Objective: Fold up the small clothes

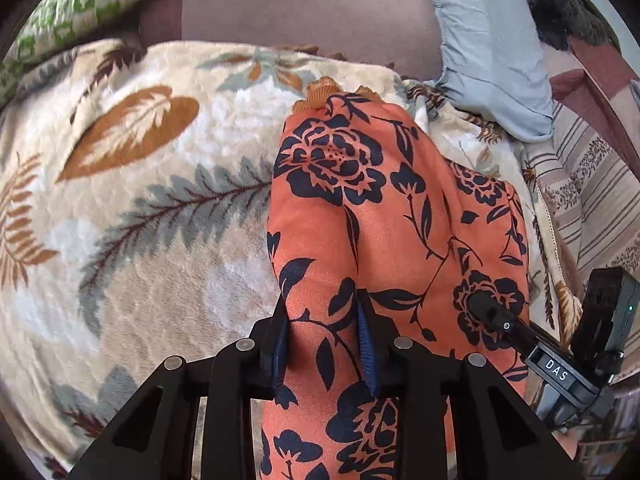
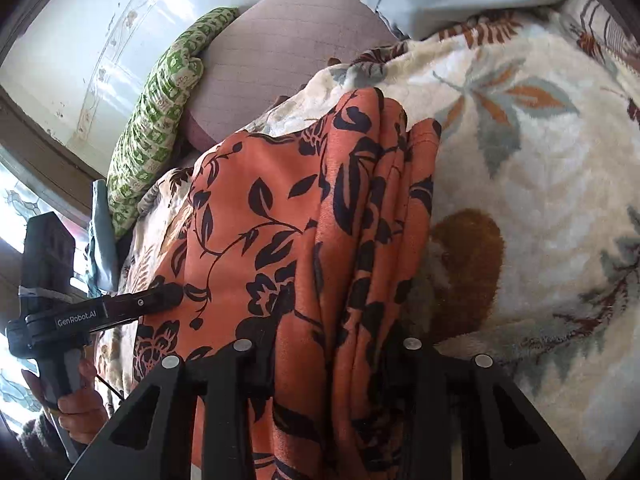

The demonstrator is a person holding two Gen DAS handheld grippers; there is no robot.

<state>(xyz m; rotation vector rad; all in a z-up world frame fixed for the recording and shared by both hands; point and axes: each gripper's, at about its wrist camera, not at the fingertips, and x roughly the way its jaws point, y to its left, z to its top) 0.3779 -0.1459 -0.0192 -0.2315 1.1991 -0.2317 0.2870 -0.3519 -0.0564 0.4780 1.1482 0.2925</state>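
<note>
The fingers (image 1: 363, 332) of the left gripper (image 1: 325, 344) stand partly apart with a fold of the orange floral garment (image 1: 384, 216) pinched between their blue pads, while the right gripper (image 2: 328, 344) is closed on a bunched edge of the same cloth, its fingers mostly buried in the folds. The garment lies draped over a cream leaf-print blanket (image 1: 140, 220) on the bed, with a pale blue pillow (image 1: 484, 40) and a green patterned cushion (image 2: 160, 112) near its far end.
</note>
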